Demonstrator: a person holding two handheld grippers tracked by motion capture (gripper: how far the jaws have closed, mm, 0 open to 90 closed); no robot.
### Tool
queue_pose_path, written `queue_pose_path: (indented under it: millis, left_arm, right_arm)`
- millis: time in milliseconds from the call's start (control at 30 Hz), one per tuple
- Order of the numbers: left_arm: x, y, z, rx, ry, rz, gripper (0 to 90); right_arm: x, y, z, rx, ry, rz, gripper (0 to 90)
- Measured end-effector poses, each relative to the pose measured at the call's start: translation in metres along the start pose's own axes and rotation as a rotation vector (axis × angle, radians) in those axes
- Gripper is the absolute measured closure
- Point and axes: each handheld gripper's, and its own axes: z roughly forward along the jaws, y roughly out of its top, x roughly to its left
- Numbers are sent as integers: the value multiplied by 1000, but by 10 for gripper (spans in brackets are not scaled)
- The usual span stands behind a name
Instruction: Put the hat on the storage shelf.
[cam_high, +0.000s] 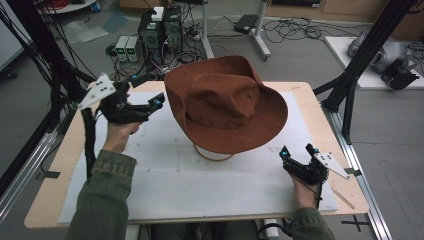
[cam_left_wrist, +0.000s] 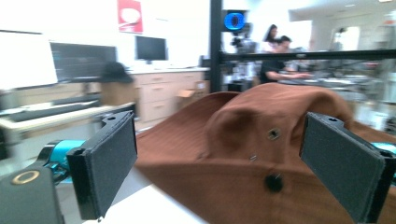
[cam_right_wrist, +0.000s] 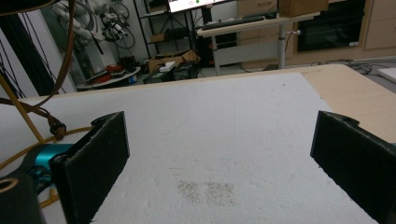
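Both claws are held released: the left claw (cam_high: 159, 100) is raised just beside the brim of the brown hat (cam_high: 225, 102), perched on a wire stand (cam_high: 212, 155) mid-bench, while the right claw (cam_high: 295, 154) is kept low over the white mat (cam_high: 200, 185). An approach seems underway; next, the brim must be brought between the jaws.

- Grey floor (cam_high: 310, 55) w/ loose black cables (cam_high: 290, 30) & PC towers (cam_high: 161, 30) behind table.
- Black frame post (cam_high: 370, 45) at right.
- Wood cabinets (cam_left_wrist: 159, 95), dark monitors (cam_left_wrist: 150, 48), red poster (cam_left_wrist: 130, 16) on white wall.
- Bright overhead light.
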Motion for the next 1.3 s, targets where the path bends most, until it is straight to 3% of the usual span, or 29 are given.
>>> queue_pose_path:
  millis: [33,167,333,400,467,667,833,1033,1167,1300]
  left_arm:
    - [2,1,-13,1,48,5,117]
    - [7,-1,-41,13,166,21,112]
    - [7,-11,-75,50,382,66,111]
    - [2,-20,-87,37,490,83,111]
    - [-2,-31,-97,27,571,81,110]
    - [-16,-70,-118,19,742,47,111]
    - [-27,-96,-128,40,825,62,111]
    - [-27,-112,-135,69,853,21,111]
    - [-29,-117,-136,92,865,37,111]
    - [-28,-121,-139,90,868,26,111]
  right_arm:
    - [0,0,0,4,-3,5,36]
    - [-1,2,-3,-8,-5,8,36]
    - [-2,2,-3,-10,-21,12,36]
    - [-2,1,-3,-13,-27,7,36]
    - [-1,1,-3,-16,-33,4,36]
    - [1,1,-5,-20,-38,-6,36]
    - [2,1,-5,-22,-39,-18,36]
    - [3,1,-5,-22,-44,-18,36]
    - [3,0,-6,-24,-51,-29,36]
    - [5,-1,-6,-25,-48,-44,36]
